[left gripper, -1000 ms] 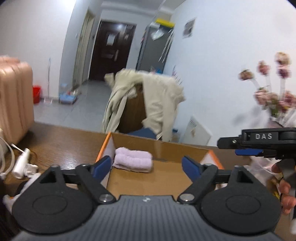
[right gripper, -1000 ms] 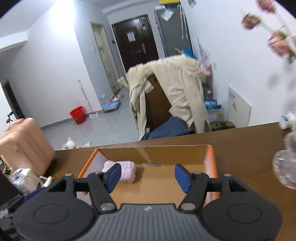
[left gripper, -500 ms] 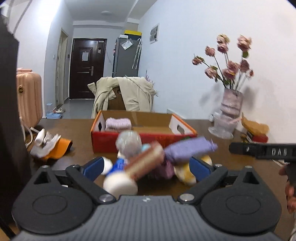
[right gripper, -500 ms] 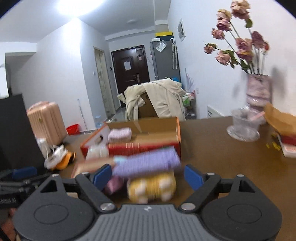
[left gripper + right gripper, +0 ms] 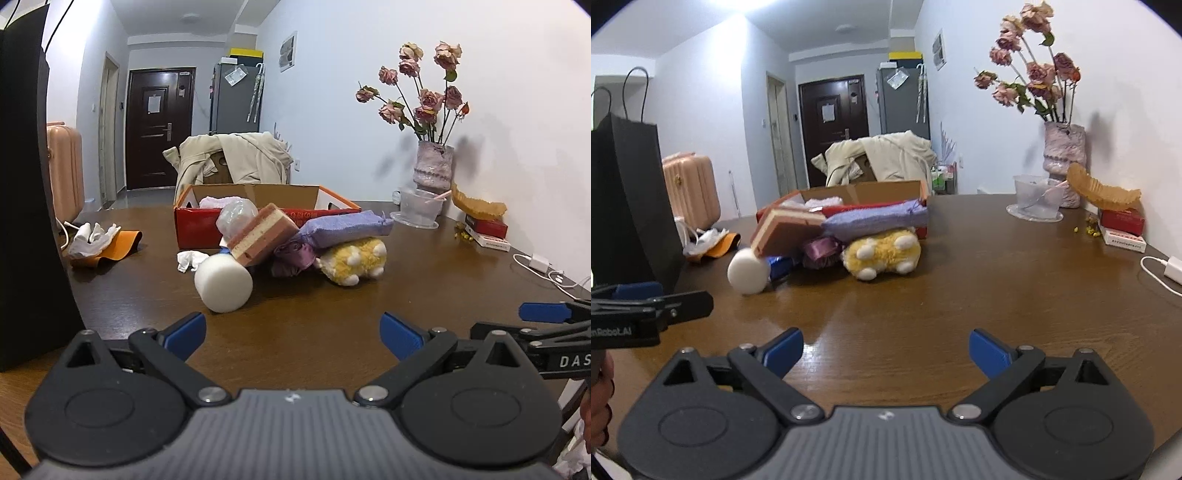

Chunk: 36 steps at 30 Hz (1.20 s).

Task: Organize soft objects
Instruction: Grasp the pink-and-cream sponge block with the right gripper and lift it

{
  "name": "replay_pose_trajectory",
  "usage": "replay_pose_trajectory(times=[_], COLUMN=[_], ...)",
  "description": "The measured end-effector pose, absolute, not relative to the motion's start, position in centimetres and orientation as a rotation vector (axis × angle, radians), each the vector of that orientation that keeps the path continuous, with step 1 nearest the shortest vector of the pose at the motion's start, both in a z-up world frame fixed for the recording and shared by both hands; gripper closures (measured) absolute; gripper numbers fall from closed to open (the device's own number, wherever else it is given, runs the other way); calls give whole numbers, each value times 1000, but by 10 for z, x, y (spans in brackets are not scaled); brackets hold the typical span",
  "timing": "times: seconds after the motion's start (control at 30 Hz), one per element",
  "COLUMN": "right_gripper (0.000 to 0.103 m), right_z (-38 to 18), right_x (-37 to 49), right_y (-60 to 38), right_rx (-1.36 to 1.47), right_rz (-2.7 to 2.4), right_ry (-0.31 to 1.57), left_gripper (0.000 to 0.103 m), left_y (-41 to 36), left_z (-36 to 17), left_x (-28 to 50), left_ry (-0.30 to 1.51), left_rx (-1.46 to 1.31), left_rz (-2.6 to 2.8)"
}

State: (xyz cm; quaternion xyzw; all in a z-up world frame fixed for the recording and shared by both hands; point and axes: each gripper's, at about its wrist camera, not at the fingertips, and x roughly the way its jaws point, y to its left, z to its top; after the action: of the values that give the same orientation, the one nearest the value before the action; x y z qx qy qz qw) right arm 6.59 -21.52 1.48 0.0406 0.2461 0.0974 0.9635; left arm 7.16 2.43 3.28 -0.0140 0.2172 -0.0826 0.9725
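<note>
Left tool (image 5: 291,332), right tool (image 5: 885,349): both wide open, nothing between; right just finished widening.
Heap mid-tabletop, against box (image 5: 258,218) front: sponge (image 5: 264,238) tilted on foam roll (image 5: 223,282); purple pouch (image 5: 345,229) over yellow plush (image 5: 352,260).
Risks: roll running off toward near edge once nudged; sponge and pouch sliding if the underlying piece goes first; vase (image 5: 433,168), far right corner, within reach of a careless swing.

Right gripper (image 5: 885,350), blue-tipped jaws spread wide with nothing between them, having just been opening, over a brown wooden table (image 5: 960,295); further back, a heap: white foam cylinder (image 5: 748,275), layered sponge (image 5: 786,230), purple pouch (image 5: 875,221), yellow plush toy (image 5: 882,254); orange cardboard box (image 5: 857,195) behind the heap.
</note>
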Motion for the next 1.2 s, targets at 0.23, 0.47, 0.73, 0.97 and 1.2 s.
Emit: replay_pose_trajectory(times=[0.23,0.47,0.73,0.97,1.2], right_gripper=[16,25,40,64,68], right_z=[41,89,63,32,53], right_x=[105,231,378,392,328], right_y=[-214,-188,-146,-142,-200], right_rx=[130,128,217,242,355], right_rz=[284,555,676,697,588], right_ry=[457,473,762,865,742], left_gripper=[1,27,44,61,62], left_y=[35,53,49,53,37], left_z=[55,69,51,42,52], left_x=[126,200,241,251,229], left_ry=[432,529,593,613,549], left_rx=[-95,-353,-448,-494,-429], left_rz=[-88,-72,-76,-97,-303])
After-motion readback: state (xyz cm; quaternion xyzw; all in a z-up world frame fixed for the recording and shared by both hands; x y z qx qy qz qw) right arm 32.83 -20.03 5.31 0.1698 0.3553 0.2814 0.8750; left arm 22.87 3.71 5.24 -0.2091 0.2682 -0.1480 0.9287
